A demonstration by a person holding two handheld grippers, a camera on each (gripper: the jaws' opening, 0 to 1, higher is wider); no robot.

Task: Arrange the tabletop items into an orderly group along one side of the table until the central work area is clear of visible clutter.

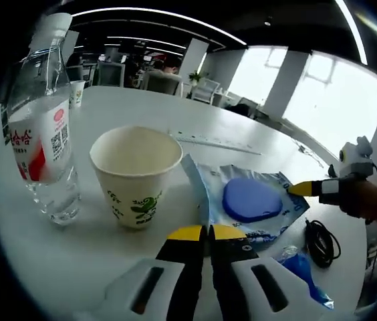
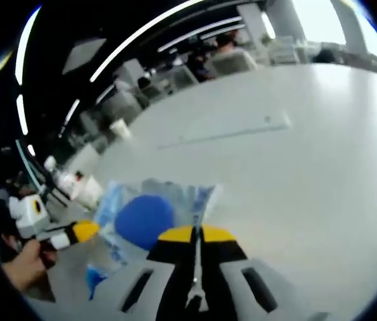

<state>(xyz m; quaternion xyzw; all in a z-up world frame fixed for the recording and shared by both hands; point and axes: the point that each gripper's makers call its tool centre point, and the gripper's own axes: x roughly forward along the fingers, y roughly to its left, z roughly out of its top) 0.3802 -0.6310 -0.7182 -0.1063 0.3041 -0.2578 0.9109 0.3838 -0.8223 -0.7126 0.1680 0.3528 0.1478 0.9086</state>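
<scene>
A clear packet (image 1: 255, 200) with a round blue pad inside lies on the white table (image 1: 175, 114), its near edge curled up. My left gripper (image 1: 207, 232) is shut, its yellow tips pinching that near edge. The right gripper (image 1: 302, 189) comes in from the right, its tip on the packet's far edge. In the right gripper view, my right gripper (image 2: 197, 233) is shut on a corner of the packet (image 2: 145, 217), and the left gripper (image 2: 75, 234) meets its other side. A paper cup (image 1: 135, 174) and a water bottle (image 1: 41, 134) stand to the left.
A coiled black cable (image 1: 322, 244) and a small blue wrapper (image 1: 302, 267) lie to the right of my jaws. A long pale strip (image 1: 215, 142) lies further back. Another cup (image 1: 76, 93) stands at the far left. Chairs and desks are beyond the table.
</scene>
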